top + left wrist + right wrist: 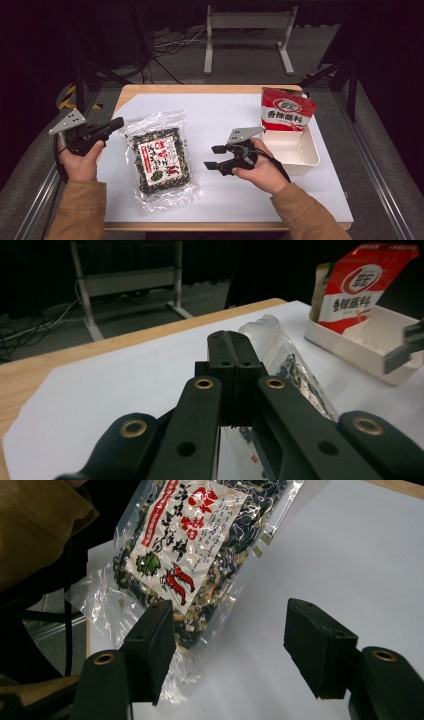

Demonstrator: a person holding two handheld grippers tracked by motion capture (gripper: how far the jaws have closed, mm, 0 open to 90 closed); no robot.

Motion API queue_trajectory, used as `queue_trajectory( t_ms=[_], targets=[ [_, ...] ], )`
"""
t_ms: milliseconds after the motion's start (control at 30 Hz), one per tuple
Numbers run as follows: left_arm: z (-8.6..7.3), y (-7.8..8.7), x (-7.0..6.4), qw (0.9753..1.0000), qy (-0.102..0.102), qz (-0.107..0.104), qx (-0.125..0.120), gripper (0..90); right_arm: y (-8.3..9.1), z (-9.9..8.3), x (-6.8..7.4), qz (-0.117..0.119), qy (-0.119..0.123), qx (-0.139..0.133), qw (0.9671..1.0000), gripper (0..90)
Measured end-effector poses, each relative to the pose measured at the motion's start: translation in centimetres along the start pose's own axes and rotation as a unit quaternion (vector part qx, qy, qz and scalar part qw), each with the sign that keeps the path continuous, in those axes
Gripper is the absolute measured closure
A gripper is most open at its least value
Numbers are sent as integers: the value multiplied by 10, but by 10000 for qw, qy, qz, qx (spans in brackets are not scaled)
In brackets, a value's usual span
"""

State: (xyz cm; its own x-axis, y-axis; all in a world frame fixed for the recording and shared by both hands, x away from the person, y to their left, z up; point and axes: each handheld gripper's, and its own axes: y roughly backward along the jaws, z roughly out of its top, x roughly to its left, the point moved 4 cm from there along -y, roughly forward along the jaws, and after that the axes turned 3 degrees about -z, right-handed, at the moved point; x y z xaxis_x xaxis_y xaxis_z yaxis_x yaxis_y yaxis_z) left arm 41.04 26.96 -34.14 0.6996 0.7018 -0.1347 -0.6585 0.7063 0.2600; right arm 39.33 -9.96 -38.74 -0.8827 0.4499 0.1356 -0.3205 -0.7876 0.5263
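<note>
Nearest the lens in the left gripper view, the left hand-held gripper [231, 342] shows its two black jaws pressed flat together with nothing between them; in the high view it is held at the table's left edge, tips pointing toward the upper left corner of the clear seaweed bag [161, 159], close to it but not touching as far as can be judged. Right hand-held gripper [230, 645] stands with jaws wide apart and empty, low over the white sheet [225, 120] just to the right of the bag, its opening aimed at the bag's near edge; no contact is visible. Seaweed bag lies flat on the sheet, left of centre on the table [210, 89], label upward, between the two hands. Further right, a white tray [300, 152] sits at the table's right side with a red and white pouch [286, 111] standing upright at its far end, the rest of the tray bare. Assessment: one packet appears already placed in the tray, and the seaweed bag remains ungrasped. Remaining work, as judged, is to take hold of the bag, carry it across and set it in the tray beside the pouch.
</note>
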Motion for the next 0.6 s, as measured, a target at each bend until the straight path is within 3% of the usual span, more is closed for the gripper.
queue_trajectory(
  t_ms=[67, 267, 600],
  targets=[
    [6, 5, -8, 9999, -110, -71, -90, 900, -14, 5, -2, 54, -98, -34, 9999, 338],
    [12, 7, -16, 9995, -243, -137, -161, 900, -35, 11, -6, 42, -126, 14, 9999, 321],
    [13, 9, -19, 9991, -273, -227, -233, 900, -65, 15, -14, 116, -230, 148, 9996, 294]
  ],
)
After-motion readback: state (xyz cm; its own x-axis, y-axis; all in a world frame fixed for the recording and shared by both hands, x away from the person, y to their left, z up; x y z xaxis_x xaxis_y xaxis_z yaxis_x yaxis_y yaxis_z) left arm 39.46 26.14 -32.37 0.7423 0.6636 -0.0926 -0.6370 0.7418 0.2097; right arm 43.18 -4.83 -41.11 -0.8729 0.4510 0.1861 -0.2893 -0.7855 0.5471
